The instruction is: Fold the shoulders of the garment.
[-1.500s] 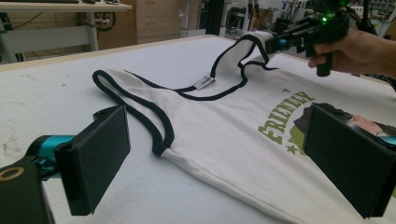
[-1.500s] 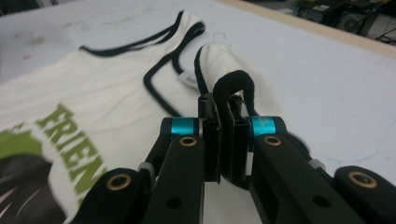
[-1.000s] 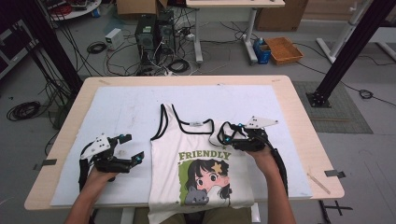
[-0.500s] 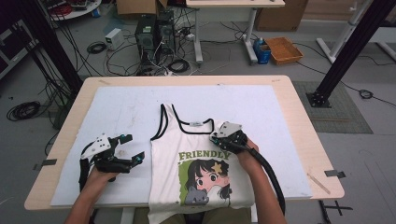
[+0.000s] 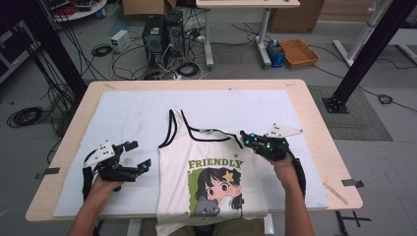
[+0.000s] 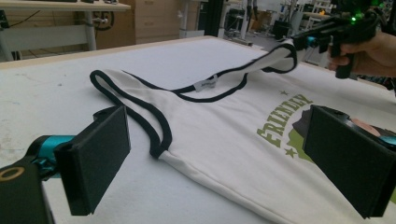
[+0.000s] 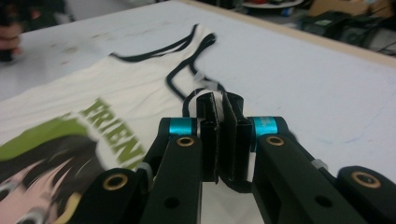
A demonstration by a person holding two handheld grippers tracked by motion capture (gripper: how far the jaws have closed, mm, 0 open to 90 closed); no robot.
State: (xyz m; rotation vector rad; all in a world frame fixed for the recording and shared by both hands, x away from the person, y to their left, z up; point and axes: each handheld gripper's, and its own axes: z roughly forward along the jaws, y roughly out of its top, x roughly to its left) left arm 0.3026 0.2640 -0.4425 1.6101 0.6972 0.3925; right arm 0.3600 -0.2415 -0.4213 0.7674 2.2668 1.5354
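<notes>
Right jaws: the right gripper [image 5: 244, 135] has just been closing, and in the right gripper view its jaws are pressed together on the shoulder strap [image 7: 219, 100], with a bit of black trim poking out above them.
Left jaws: the left gripper [image 5: 139, 156] has its jaws wide apart with nothing between them; in the left gripper view the two black pads [image 6: 95, 156] stand one at each side of the frame.
Shirt: the white tank top [image 5: 211, 182] lies flat on the counter [image 5: 314, 105], in the lower middle of the high view, with its bottom edge hanging over the near edge.
Which way it lies: its long way runs from the near edge up toward the far edge, straps at the top, cartoon picture at the bottom.
Held strap: in the left gripper view, at the upper right, the pinched strap [image 6: 275, 58] is lifted a little off the counter by the right gripper [image 6: 308, 41].
Free strap: the other strap [image 5: 172, 125] lies flat, up and to the right of the left gripper, near but apart.
Nearer hand: the left gripper is the closer one to that free strap.
Next move, my guess: the left jaws need to go up and toward the middle of the frame to reach the free strap, so both straps are held.
</notes>
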